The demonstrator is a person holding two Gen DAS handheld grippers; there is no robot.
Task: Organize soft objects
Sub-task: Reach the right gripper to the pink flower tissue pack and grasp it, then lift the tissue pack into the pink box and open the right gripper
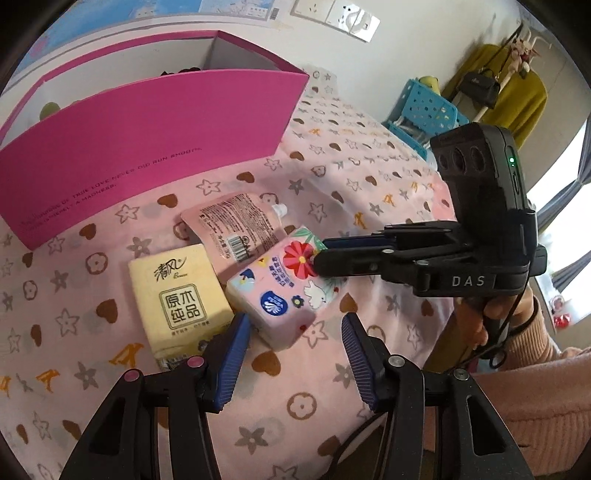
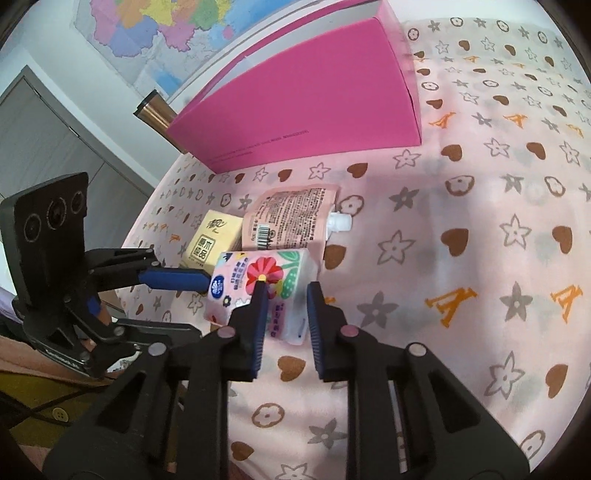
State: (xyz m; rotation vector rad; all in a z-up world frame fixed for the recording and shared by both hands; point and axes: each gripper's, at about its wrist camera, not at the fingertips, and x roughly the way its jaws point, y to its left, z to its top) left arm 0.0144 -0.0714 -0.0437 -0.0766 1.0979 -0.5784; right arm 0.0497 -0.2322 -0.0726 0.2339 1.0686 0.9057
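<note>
Pink cloth [image 1: 369,206] with stars, hearts and little flowers covers the whole table, and a big magenta box [image 1: 155,133] stands open at the back, near the wall with a map [image 2: 155,33] on it.

Three soft packs sit bunched together in the middle: a yellow tissue pack [image 1: 181,299], a pink spout pouch [image 1: 236,221] lying label-up behind it, and a pink floral tissue pack [image 1: 280,284] that leans partly over the other two.

Right claw [image 2: 284,291] straddles the near end of the floral pack, one blue pad on its flower print and the other at its right edge. It looks clamped on the pack, though the far pad's contact is hard to make out.

Left claw [image 1: 291,321] hangs just over the floral pack's other corner with its pads apart, nothing gripped. One pad is right beside the yellow pack.

A hand [image 1: 480,325] in a pink sleeve [image 1: 535,369] holds the right claw's handle.
</note>
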